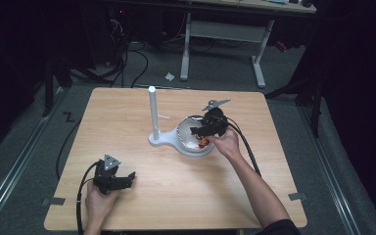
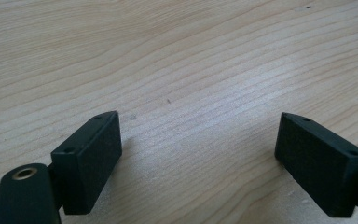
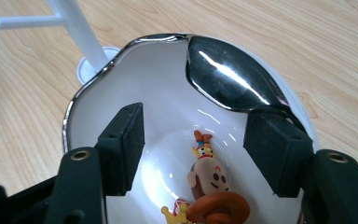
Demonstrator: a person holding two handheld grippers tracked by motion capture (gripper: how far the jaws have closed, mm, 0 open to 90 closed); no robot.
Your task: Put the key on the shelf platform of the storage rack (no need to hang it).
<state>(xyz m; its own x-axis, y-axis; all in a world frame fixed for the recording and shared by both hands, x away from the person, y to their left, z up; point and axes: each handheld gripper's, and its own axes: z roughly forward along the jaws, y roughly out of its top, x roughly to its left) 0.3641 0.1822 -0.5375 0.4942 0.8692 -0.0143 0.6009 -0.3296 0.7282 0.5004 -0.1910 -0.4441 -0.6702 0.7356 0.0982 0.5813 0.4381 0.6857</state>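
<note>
Right gripper view: the right gripper [image 3: 193, 144], jaws apart, is hanging over the white bowl [image 3: 121, 102] holding a toy figure [image 3: 209, 179] and a spoon [image 3: 226, 77]; the left gripper [image 2: 198, 154] is resting open-jawed on the table [image 2: 177, 60]

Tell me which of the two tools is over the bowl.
The right tool, held open above the white bowl with the spoon and toy figure inside. The left tool sits open over bare table near the front edge.

Two black tools [image 1: 127, 177] [image 1: 199, 130] with blocky screw-holed jaws, grey three-cornered top plates, black trailing cables, one brass-ringed hole.
</note>
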